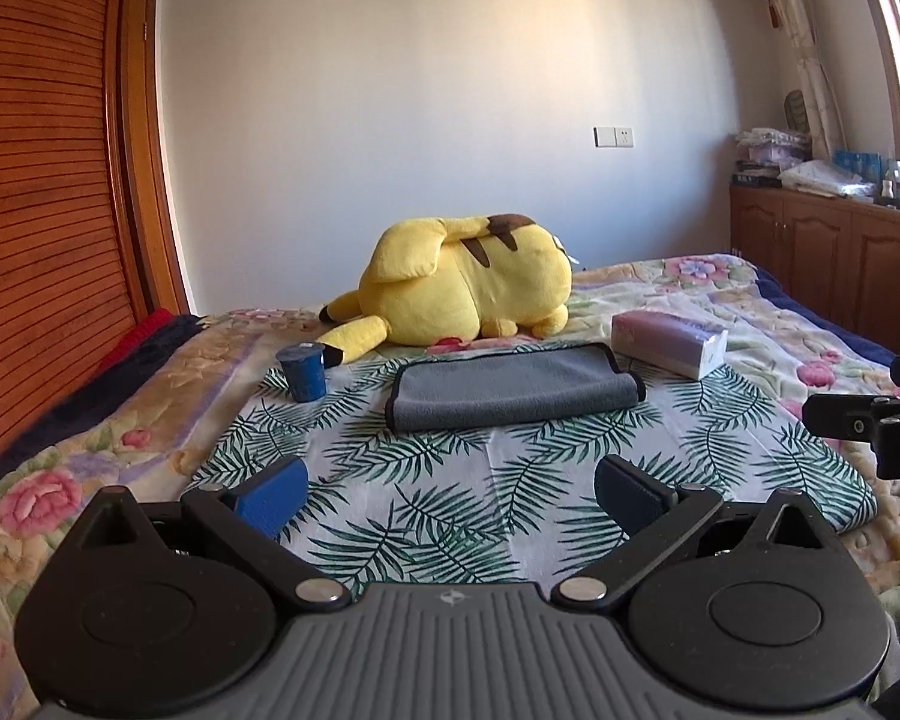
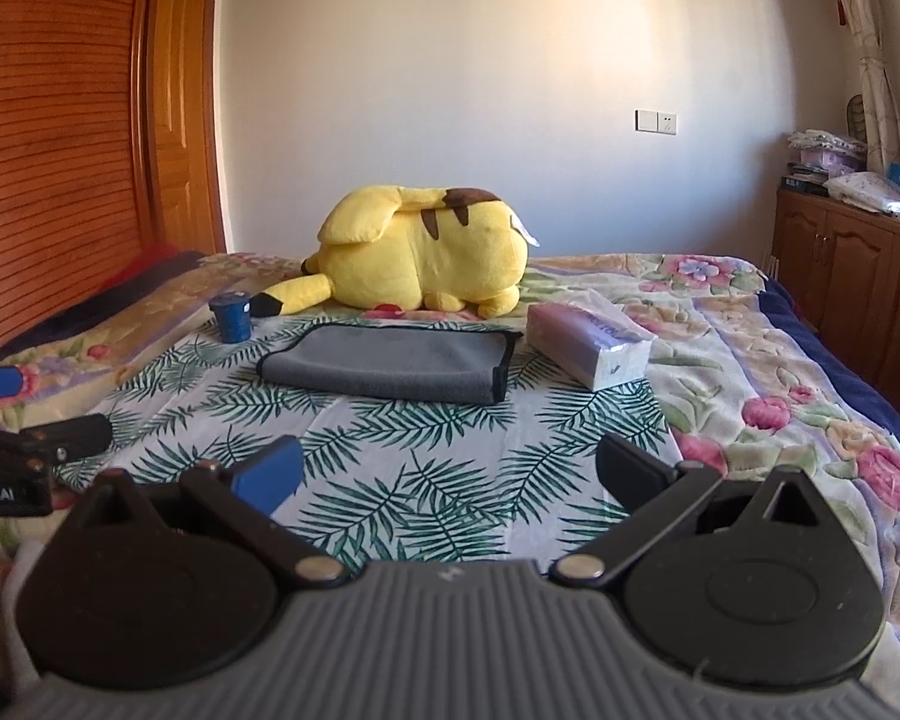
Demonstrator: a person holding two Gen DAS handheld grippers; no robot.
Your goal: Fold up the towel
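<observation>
A grey towel with dark edging lies folded over into a long band on a leaf-print cloth on the bed; it also shows in the right wrist view. My left gripper is open and empty, held back from the towel above the near part of the cloth. My right gripper is open and empty too, at a similar distance from the towel. Each gripper shows at the edge of the other's view: the right one, the left one.
A yellow plush toy lies just behind the towel. A blue cup stands left of it, a tissue pack right of it. A wooden wardrobe is at left, low cabinets at right.
</observation>
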